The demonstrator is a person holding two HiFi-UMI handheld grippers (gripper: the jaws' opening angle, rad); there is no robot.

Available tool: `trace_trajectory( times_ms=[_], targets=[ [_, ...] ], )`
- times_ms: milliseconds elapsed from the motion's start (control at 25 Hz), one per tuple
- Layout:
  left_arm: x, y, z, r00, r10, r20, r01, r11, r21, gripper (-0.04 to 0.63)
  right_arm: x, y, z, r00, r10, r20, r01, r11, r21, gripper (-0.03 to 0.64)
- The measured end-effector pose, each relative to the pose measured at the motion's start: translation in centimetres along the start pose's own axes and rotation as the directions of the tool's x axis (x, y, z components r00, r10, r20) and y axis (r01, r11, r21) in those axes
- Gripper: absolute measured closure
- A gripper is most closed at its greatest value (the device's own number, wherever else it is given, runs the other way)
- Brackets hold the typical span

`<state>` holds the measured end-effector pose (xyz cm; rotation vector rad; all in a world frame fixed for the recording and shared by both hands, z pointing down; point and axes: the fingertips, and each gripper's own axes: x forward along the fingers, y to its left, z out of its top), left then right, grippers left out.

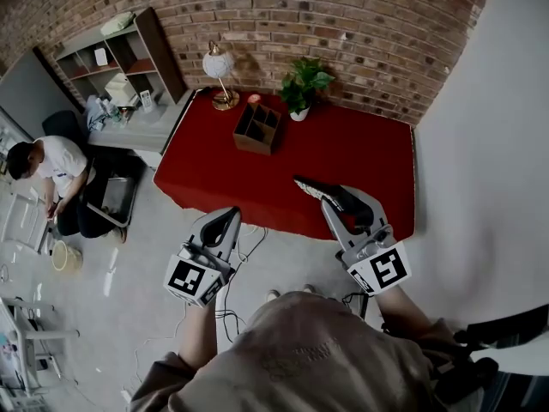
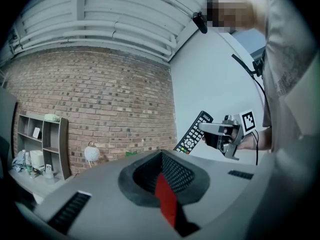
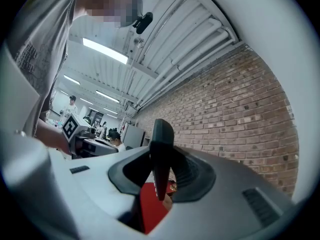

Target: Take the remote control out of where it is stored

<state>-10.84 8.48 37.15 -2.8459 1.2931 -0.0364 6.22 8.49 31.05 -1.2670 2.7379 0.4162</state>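
The right gripper (image 3: 161,176) is clamping its jaws on the remote control (image 3: 161,156), which is showing edge-on between them in the right gripper view. In the head view the remote is sticking out toward the upper left from this gripper, over the near edge of the red table (image 1: 360,157), just right of the frame's centre. The left gripper (image 1: 225,221), lower and left of centre, is holding its jaws slightly apart with nothing between them. The wooden organizer box (image 1: 257,128) is sitting well apart near the table's upper-left corner, between a lamp (image 1: 217,65) and a potted plant (image 1: 303,84).
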Motion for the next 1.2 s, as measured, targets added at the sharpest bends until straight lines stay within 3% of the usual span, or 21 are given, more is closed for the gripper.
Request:
trace_trajectory(
  times_ms=[160,1200],
  targets=[
    [0.4,-0.7,-0.2,1.0,-0.013,-0.017,0.014,0.997,0.071,0.597,-0.1,0.3,-0.3,1.0,0.015,-0.013,-0.015,1.0,-0.006,0.5],
    [-0.5,-0.2,-1.2,1.0,0.007,-0.025,-0.006,1.0,0.025,0.597,0.8,1.9,-1.3,0.996,0.079,-0.051,-0.079,0.997,-0.001,0.5]
  ],
)
